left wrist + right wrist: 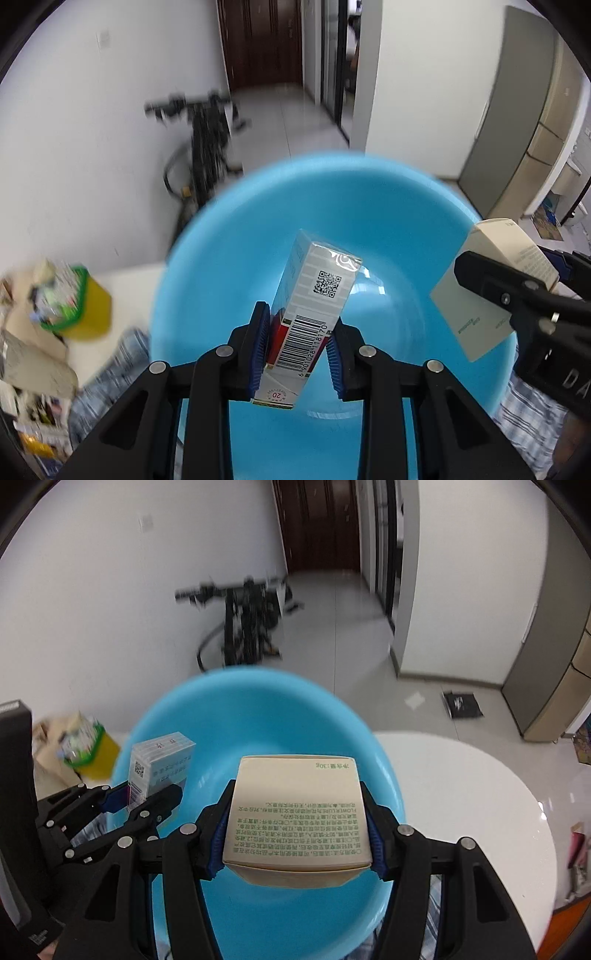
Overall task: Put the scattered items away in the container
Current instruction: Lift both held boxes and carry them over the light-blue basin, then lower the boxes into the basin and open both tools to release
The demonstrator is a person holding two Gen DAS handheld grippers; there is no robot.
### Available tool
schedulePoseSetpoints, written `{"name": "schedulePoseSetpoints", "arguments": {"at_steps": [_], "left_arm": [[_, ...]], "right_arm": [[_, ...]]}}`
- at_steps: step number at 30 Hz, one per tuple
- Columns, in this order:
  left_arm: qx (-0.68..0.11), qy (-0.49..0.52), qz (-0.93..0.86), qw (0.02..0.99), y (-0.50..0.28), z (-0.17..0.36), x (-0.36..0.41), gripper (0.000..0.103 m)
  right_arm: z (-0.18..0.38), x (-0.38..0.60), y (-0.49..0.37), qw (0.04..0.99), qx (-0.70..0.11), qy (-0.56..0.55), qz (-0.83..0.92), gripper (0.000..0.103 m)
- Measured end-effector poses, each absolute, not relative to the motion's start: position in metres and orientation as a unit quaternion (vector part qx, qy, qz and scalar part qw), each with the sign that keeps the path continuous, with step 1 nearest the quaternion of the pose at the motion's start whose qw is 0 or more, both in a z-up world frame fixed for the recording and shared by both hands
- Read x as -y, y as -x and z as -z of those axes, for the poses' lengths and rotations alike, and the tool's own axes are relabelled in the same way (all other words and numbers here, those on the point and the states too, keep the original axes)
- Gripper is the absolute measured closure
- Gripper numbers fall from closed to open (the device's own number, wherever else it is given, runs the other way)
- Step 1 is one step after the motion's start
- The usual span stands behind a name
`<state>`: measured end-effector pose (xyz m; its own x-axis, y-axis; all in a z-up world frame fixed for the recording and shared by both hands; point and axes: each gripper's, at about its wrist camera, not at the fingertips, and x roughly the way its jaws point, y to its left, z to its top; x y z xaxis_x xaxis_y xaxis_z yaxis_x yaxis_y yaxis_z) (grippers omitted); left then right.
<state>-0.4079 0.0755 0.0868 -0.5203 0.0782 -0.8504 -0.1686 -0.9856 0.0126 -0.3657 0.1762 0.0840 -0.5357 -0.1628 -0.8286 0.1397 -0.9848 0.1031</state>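
A light blue plastic basin [258, 229] fills the middle of both views; it also shows in the right wrist view [177, 709]. My left gripper [297, 349] is shut on a small silver box with a barcode and QR code [314, 295], held over the basin's inside. My right gripper [295, 834] is shut on a cream box with green print [295, 808], also held over the basin. In the left wrist view the right gripper [517, 291] and cream box [476, 314] show at the right rim. In the right wrist view the left gripper [144, 797] and silver box [159, 764] show at the left.
A yellow bin with a green rim [81, 306] and clutter stand at the left. A blue checked cloth [110, 373] lies under the basin. A round white table [480, 794] extends right. A bicycle [203, 147] leans on the far wall.
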Motion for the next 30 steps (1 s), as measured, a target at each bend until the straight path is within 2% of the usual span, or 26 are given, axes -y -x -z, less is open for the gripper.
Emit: {"name": "schedulePoseSetpoints", "arguments": {"at_steps": [10, 30], "left_arm": [[-0.032, 0.577, -0.813, 0.068, 0.416, -0.038, -0.072, 0.072], [-0.037, 0.596, -0.799, 0.071, 0.409, 0.019, -0.077, 0.072]], "right_arm": [[-0.049, -0.175, 0.371, 0.093, 0.013, -0.543, 0.834, 0.046], [-0.032, -0.182, 0.378, 0.086, 0.028, -0.554, 0.828, 0.046]]}}
